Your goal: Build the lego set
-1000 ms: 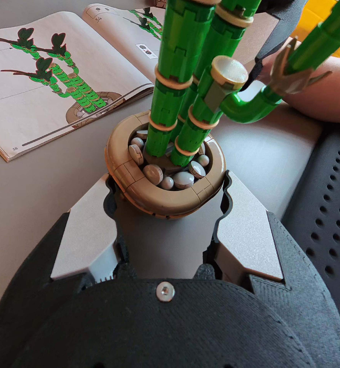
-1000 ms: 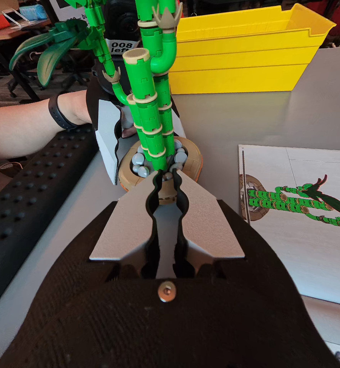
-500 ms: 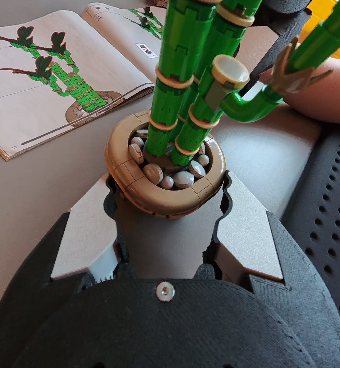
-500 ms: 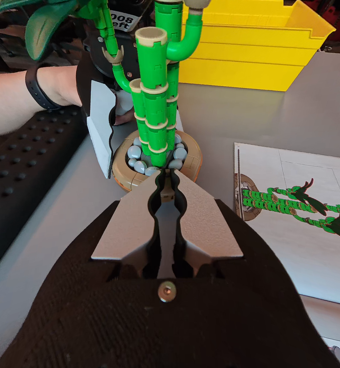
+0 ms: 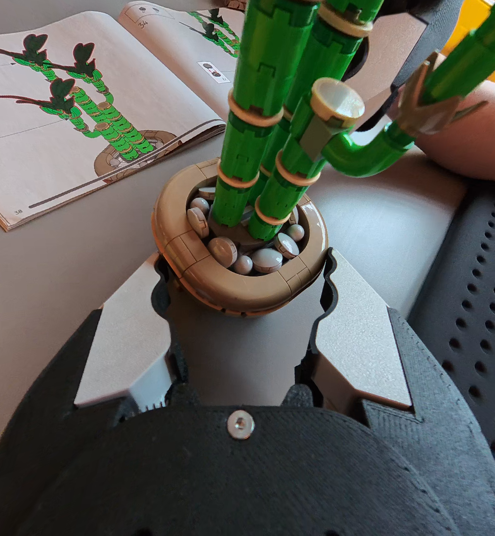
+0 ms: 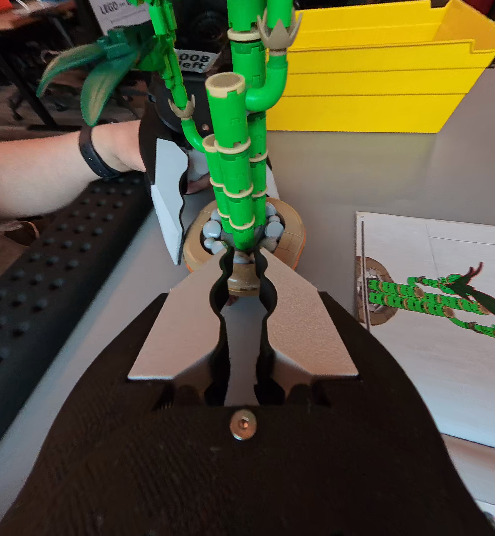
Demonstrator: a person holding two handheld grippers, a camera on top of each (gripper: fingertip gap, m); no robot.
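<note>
Left wrist view shows the left gripper clasping the tan round brick-built pot of the green plastic bamboo model on the grey table. The right gripper, jaws narrowly parted, grasps nothing I can see. Light, rigid, top-heavy, I'd judge; the stalks could snap apart, so hold it low at the pot.

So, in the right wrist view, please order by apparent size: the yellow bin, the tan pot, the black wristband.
1. yellow bin, clearly largest.
2. tan pot, partly hidden behind the hand-held gripper.
3. black wristband, smallest.
Nearness does not alter this ranking.
</note>
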